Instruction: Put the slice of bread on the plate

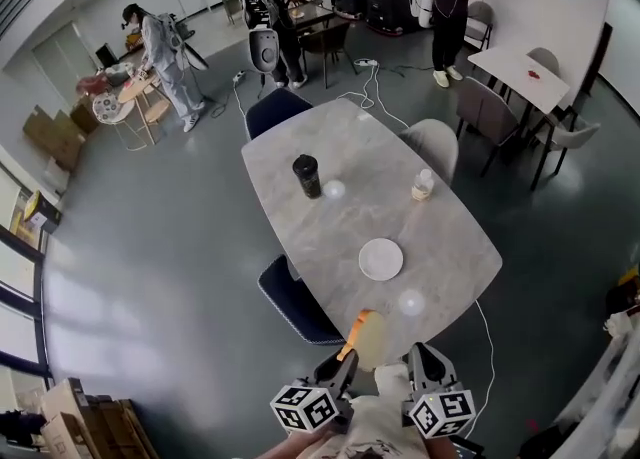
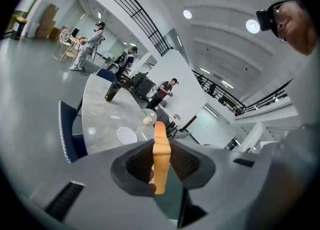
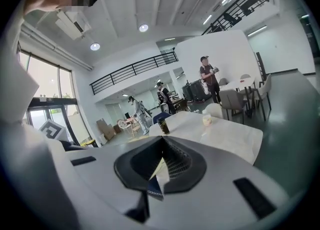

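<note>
Presently, the bread (image 1: 367,337) is being held upright, clamped between the jaws of the left gripper (image 1: 350,355), at the near end of the bench (image 1: 330,237) (short of the plate (image 1: 381,259), which is lying further in). The right gripper (image 1: 418,353) is being held alongside, its jaws pressed together on nothing. A tumbler (image 1: 307,176) and a bottle (image 1: 424,184) are standing beyond the plate.
</note>
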### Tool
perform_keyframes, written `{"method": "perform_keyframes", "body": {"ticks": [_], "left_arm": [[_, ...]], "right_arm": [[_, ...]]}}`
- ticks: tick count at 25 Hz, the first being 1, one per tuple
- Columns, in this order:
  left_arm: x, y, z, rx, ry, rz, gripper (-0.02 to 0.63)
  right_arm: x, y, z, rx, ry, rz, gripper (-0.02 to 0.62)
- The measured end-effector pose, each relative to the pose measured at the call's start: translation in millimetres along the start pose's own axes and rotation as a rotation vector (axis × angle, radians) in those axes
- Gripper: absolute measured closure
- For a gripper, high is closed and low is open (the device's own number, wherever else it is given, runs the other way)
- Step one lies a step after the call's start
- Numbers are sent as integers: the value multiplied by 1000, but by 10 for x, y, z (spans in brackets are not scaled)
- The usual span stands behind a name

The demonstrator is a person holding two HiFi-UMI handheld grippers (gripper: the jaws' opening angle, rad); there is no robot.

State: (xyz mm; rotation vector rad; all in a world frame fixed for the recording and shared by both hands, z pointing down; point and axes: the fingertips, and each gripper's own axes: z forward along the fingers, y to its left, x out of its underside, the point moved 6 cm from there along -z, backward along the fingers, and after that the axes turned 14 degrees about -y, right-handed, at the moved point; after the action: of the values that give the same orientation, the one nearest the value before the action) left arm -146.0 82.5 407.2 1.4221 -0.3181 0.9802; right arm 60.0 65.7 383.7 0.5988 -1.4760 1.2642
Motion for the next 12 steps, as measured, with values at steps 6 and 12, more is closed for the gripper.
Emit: {"method": "perform_keyframes", "body": {"ticks": [6, 12], "left_arm": [[-155, -128, 806, -11, 1, 15, 511], [-93, -180, 1237, -64, 48, -55, 511]], "right_arm": [[-177, -597, 533, 0, 22, 33, 591], [-419, -886, 865, -29, 42, 37, 591]]}}
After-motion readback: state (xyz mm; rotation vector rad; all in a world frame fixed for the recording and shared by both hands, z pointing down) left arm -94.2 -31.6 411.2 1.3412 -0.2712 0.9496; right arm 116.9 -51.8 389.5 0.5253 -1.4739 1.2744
